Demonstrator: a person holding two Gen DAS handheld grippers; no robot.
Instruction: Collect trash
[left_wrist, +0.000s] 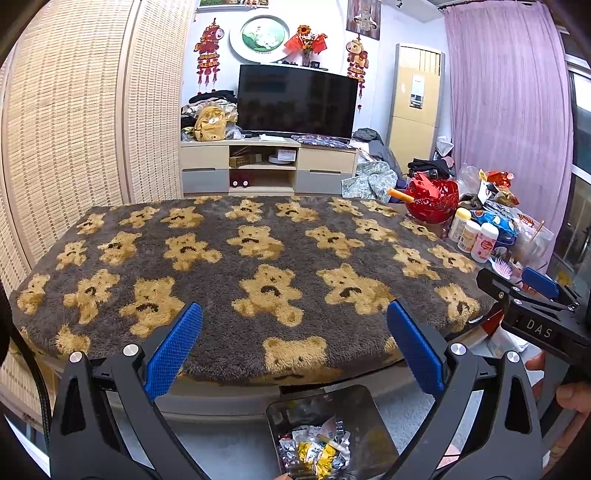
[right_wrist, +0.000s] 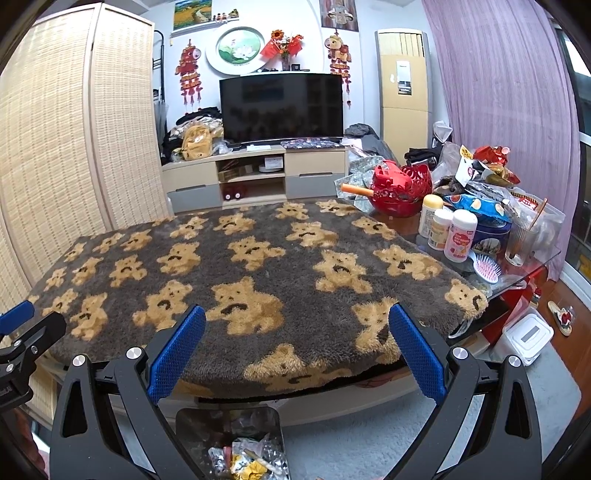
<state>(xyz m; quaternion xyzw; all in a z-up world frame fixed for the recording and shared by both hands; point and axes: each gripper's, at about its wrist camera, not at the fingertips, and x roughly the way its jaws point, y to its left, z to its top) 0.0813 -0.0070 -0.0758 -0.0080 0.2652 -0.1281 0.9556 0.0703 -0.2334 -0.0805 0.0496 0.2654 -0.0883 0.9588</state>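
right hand-held gripper (right_wrist: 297, 328): jaws wide, empty | above bear rug (right_wrist: 258, 266) | trash bin (right_wrist: 229, 439) below: wrappers

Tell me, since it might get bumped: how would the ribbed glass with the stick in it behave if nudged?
The ribbed glass looks tall and narrow, so it would probably tip rather than slide. It stands near the glass table's edge, so a fall seems possible. Being glass, it is likely fragile.

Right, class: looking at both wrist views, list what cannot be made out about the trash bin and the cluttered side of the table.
- Trash bin: its lower part is cut off by the bottom edge in both views.
- Wrappers in the bin: crumpled and too small to identify.
- Bottles: label text is too small to read.
- Floor behind the table: hidden by the bear blanket.
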